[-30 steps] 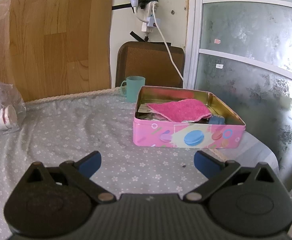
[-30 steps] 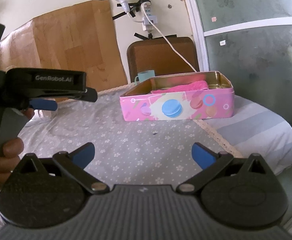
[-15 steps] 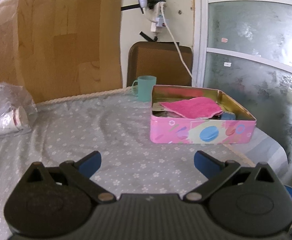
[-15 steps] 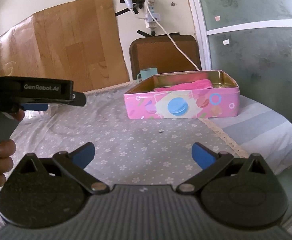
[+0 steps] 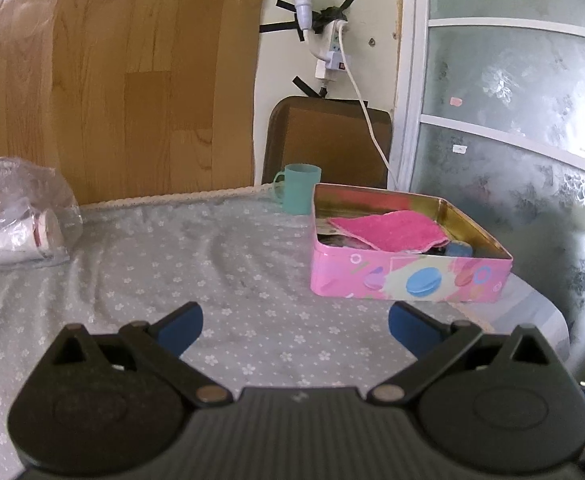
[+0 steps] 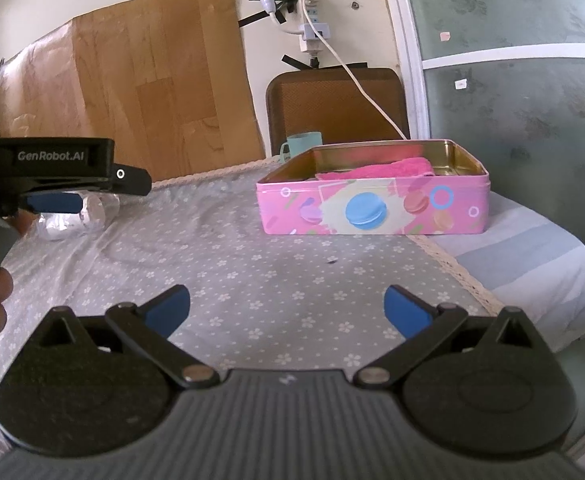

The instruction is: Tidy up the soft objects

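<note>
A pink tin box (image 5: 408, 276) with a macaron print stands on the flowered tablecloth at the right, also in the right wrist view (image 6: 372, 210). A pink cloth (image 5: 388, 230) lies folded on top of other items in it; a blue item (image 5: 458, 249) peeks out beside it. The cloth shows over the rim in the right wrist view (image 6: 376, 168). My left gripper (image 5: 294, 326) is open and empty, well short of the box. My right gripper (image 6: 286, 306) is open and empty, facing the box. The left gripper shows from the side at the right wrist view's left edge (image 6: 52, 188).
A teal mug (image 5: 298, 194) stands behind the box by a brown chair back (image 5: 328, 142). A clear plastic bag with paper cups (image 5: 20, 228) lies at the left. A white cable (image 5: 366, 120) hangs from a wall socket. The table's right edge (image 6: 452, 268) drops off past the box.
Both grippers have drawn back from the box and away from each other; the box looks smaller and further right in the left view. Both stay open and empty.
</note>
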A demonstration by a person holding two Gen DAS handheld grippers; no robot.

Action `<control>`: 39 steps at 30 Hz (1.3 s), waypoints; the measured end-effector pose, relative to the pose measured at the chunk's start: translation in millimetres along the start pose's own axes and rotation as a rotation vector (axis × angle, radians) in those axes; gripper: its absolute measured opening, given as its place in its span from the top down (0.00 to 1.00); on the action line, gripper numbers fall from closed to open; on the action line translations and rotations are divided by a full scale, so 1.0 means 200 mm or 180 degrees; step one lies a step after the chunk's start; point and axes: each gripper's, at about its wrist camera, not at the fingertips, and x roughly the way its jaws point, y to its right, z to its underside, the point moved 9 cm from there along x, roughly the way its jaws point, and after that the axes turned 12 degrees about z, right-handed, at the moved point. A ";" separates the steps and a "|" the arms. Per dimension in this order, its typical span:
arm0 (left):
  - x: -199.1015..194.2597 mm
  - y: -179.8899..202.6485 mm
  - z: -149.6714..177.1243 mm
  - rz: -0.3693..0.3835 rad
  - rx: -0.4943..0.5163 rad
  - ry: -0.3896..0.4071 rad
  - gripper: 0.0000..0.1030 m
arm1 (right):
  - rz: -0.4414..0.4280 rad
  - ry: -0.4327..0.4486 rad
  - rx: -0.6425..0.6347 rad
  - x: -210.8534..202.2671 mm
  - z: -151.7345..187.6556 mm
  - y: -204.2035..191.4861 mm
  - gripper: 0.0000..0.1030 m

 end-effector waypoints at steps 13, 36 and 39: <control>0.02 0.03 0.01 0.0049 0.0009 -0.0043 0.00 | -0.0001 -0.0002 0.0035 0.01 0.00 0.03 0.00; 0.04 0.08 0.02 0.0113 0.0152 -0.0176 0.00 | 0.0050 0.0012 0.0080 0.00 0.00 0.03 0.00; 0.04 0.17 0.00 0.0186 0.0278 -0.0186 0.00 | 0.0109 0.0045 0.0148 -0.02 -0.03 0.06 0.00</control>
